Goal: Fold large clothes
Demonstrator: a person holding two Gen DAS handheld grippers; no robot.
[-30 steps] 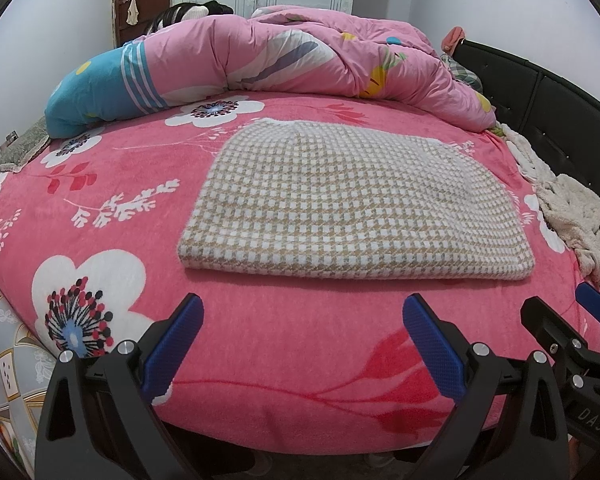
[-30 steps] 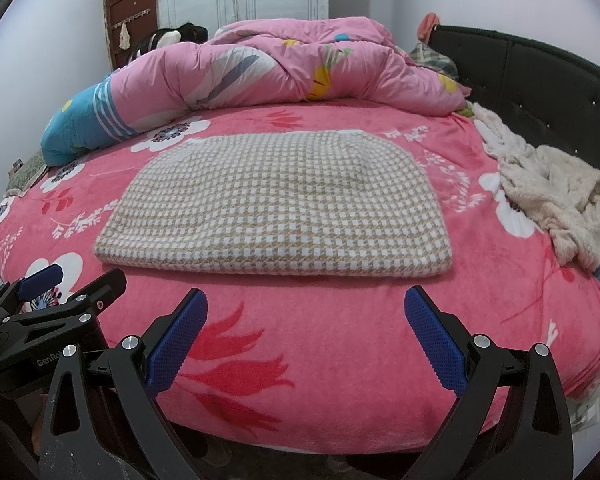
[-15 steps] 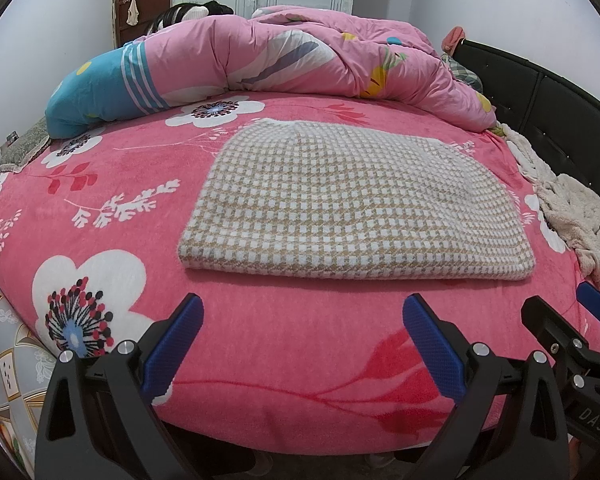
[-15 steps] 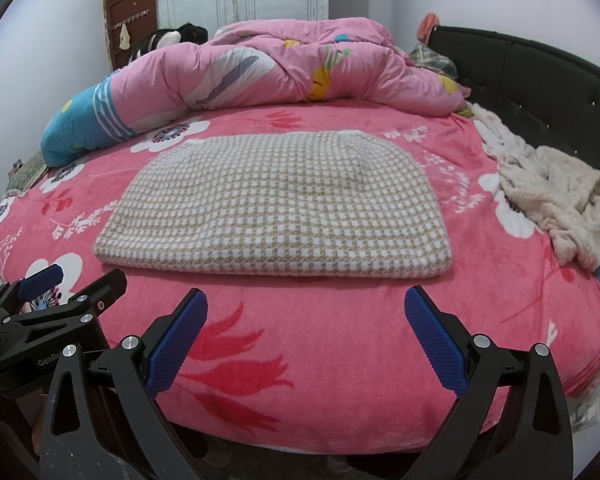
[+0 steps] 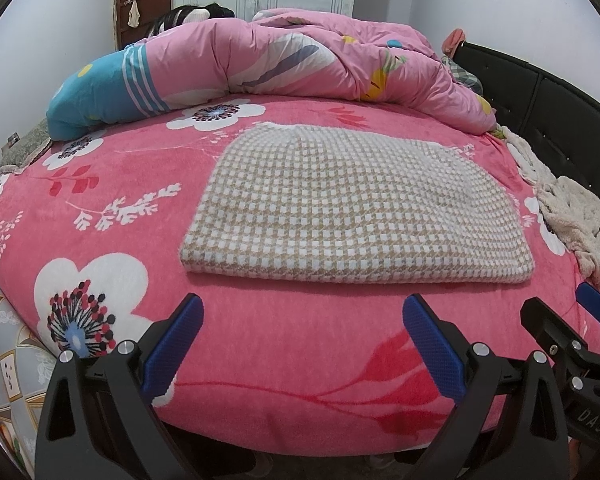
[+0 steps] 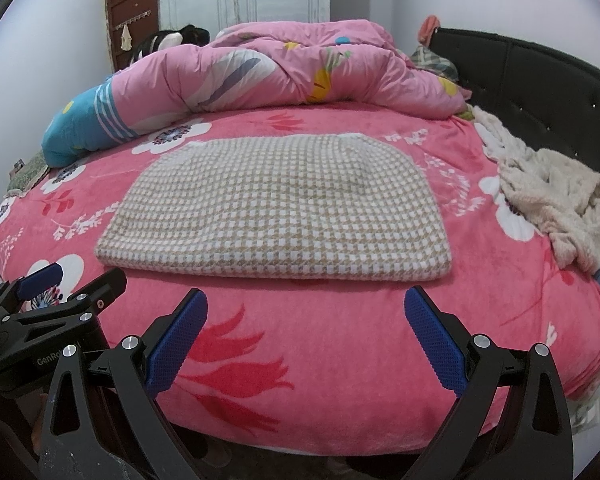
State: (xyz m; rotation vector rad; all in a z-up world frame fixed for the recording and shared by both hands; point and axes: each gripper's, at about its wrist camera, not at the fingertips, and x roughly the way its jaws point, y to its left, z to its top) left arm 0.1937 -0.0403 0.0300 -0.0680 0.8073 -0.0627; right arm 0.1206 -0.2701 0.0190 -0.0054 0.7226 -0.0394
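Although nothing is held at this moment, the checked garment (image 5: 352, 208) can be judged soft, thick and fairly light: a fuzzy beige-and-white knit, already folded into a broad rectangle, is seen lying flat in the middle of the frame on the pink flowered bed (image 5: 284, 344), its doubled front edge running across just above the gripper tips. Little stiffness is to be expected; the cloth would sag and drape if lifted from one point, and the plush sheet beneath could drag on it, so a hold at both near corners is suggested, at the lower left corner (image 5: 188, 258) and the lower right corner (image 5: 522, 272), with all layers pinched together so the fold is not pulled apart. The left gripper (image 5: 302, 342) is shown wide open and empty at the bottom of its own view, short of the garment and apart from it; the right gripper (image 6: 306, 340) is likewise spread wide with nothing between its blue pads, and in its view the garment (image 6: 280, 208) lies centre frame with the near edge just beyond the tips. A cream fleece heap (image 6: 556, 208) is seen at the right edge of the bed, well apart from the garment, and a bunched pink quilt (image 5: 300, 64) fills the upper part of the frame. Compared with the earlier pictures, no difference can be made out: garment, bedding and both open grippers are found in the same places.
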